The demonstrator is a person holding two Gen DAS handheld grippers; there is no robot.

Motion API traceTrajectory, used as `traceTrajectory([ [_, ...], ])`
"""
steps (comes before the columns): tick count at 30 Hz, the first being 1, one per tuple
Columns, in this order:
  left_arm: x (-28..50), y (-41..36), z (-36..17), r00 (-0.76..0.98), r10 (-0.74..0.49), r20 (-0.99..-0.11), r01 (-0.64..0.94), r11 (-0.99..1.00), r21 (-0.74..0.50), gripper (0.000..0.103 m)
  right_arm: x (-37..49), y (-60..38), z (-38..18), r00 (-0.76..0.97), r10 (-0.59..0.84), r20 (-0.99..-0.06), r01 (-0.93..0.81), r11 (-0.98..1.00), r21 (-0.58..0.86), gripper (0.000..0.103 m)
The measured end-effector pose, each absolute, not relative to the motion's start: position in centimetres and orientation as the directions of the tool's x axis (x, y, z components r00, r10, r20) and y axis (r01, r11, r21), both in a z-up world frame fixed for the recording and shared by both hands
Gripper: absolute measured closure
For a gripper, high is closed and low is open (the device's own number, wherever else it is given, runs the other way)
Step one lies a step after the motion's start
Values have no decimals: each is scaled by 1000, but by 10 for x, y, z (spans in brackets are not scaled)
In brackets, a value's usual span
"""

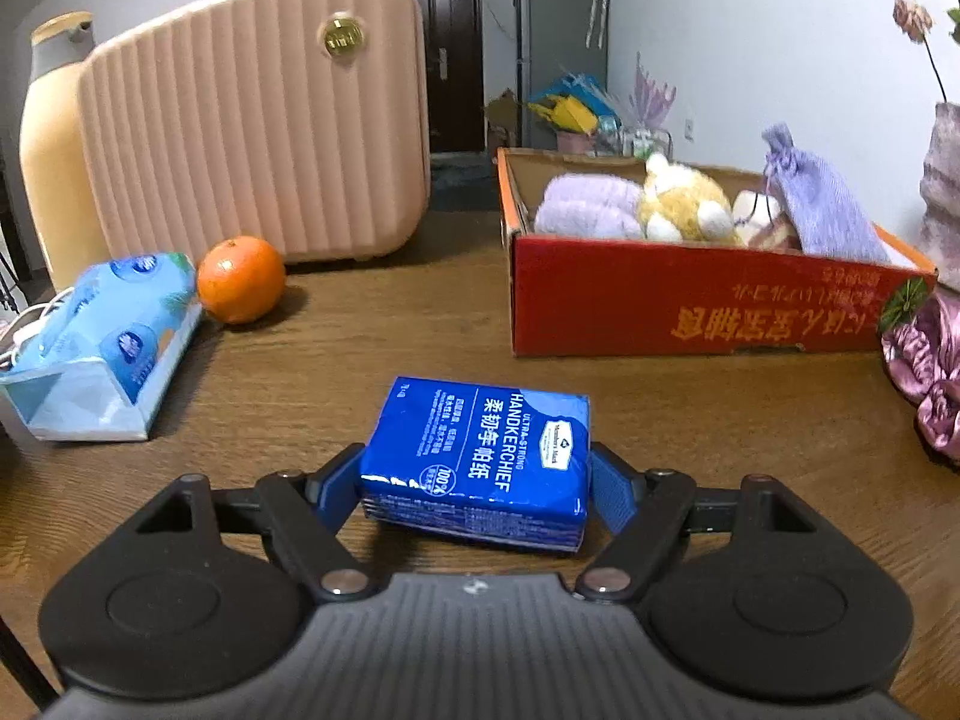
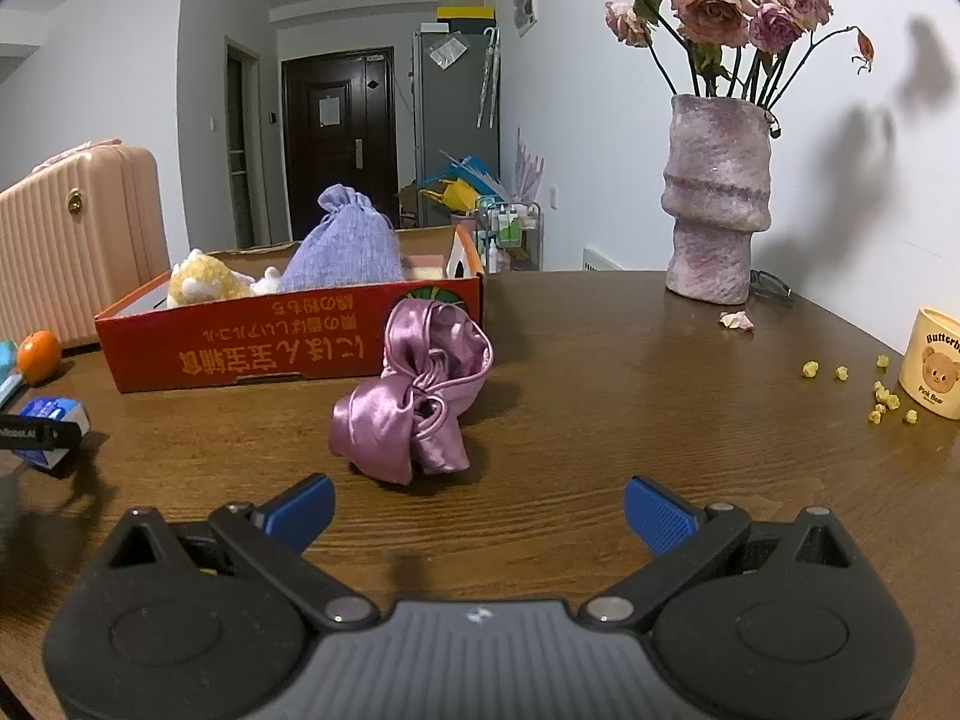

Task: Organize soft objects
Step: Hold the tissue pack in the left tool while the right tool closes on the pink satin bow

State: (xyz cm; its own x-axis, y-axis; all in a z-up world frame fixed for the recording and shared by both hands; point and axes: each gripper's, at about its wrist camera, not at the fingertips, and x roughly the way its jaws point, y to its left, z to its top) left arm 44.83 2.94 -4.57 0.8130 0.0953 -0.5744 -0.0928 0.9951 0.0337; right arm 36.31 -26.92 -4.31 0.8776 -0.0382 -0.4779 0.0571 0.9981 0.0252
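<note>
Blue pack (image 1: 480,456) reads "ULTRA-STRONG HANDKERCHIEF".

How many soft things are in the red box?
4 visible: a purple towel at left, a plush toy, a small cake-like piece, a lavender pouch at right. More may be hidden.

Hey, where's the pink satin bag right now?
In the right wrist view, the pink satin bag lies on the wooden table just ahead of the open right gripper, in front of the red cardboard box.
</note>
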Motion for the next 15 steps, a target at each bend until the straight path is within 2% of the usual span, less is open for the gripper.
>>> traceTrajectory([
  [4,438,28,-38,847,121,-517,-116,992,41,25,364,-269,-42,881,-38,-471,58,998,29,0],
  [15,419,22,-24,887,120,-446,-143,990,-17,25,370,-262,-41,887,-20,-461,44,998,43,0],
])
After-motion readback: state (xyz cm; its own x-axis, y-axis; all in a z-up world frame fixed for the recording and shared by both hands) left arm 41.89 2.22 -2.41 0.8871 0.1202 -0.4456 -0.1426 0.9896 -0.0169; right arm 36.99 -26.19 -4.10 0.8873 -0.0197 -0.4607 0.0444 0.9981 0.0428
